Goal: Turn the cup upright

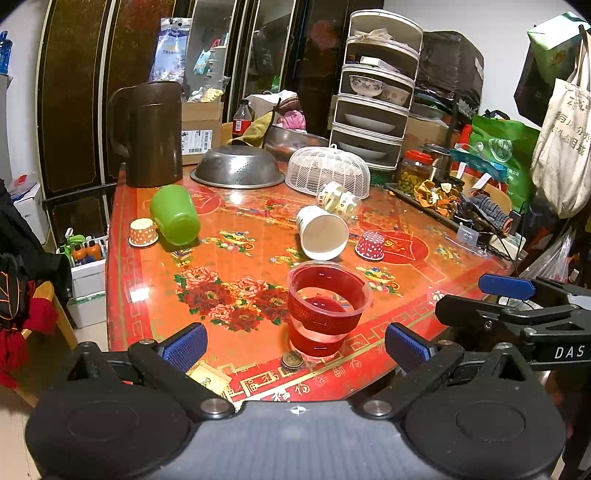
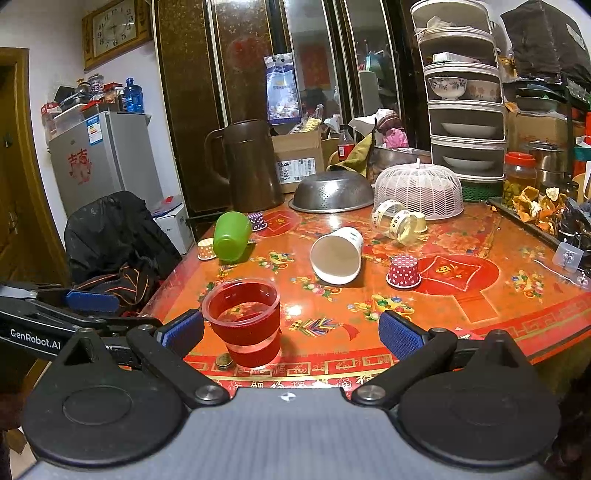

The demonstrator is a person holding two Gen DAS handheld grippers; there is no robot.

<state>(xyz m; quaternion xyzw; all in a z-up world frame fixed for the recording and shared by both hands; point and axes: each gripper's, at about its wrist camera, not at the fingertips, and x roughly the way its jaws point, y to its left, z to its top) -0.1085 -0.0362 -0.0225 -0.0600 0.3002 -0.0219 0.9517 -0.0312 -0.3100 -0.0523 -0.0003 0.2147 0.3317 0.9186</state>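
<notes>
Left gripper [image 1: 295,345] and right gripper [image 2: 291,330] are both held at the near edge of the table, fingers spread wide, nothing between the blue pads.

A clear plastic cup with a red band [image 1: 327,308] stands upright just ahead of the left gripper, a small bronze coin [image 1: 291,359] touching its base. Beyond it a white paper cup [image 1: 322,232] lies on its side, mouth towards the cameras, near the table's middle. A green plastic cup [image 1: 175,215] also lies on its side at far left, mouth away.

Surrounding items: an orange dotted paper cupcake liner [image 1: 143,232] inverted just beside the green cup; a red dotted paper cupcake liner [image 1: 371,244] inverted right of the white cup; a clear jar wrapped in measuring tape [image 1: 338,197] lying behind it; an inverted steel colander [image 1: 236,167], a white mesh food cover [image 1: 327,170] and a tall brown plastic jug [image 1: 149,133] at the rear.

Surface: a glossy red table with floral print [image 1: 236,273]. Room: dark mirrored cabinet doors [image 2: 258,62], a tiered white dish rack [image 2: 463,96], a grey refrigerator [image 2: 103,155] and a framed wall clock [image 2: 115,27]
</notes>
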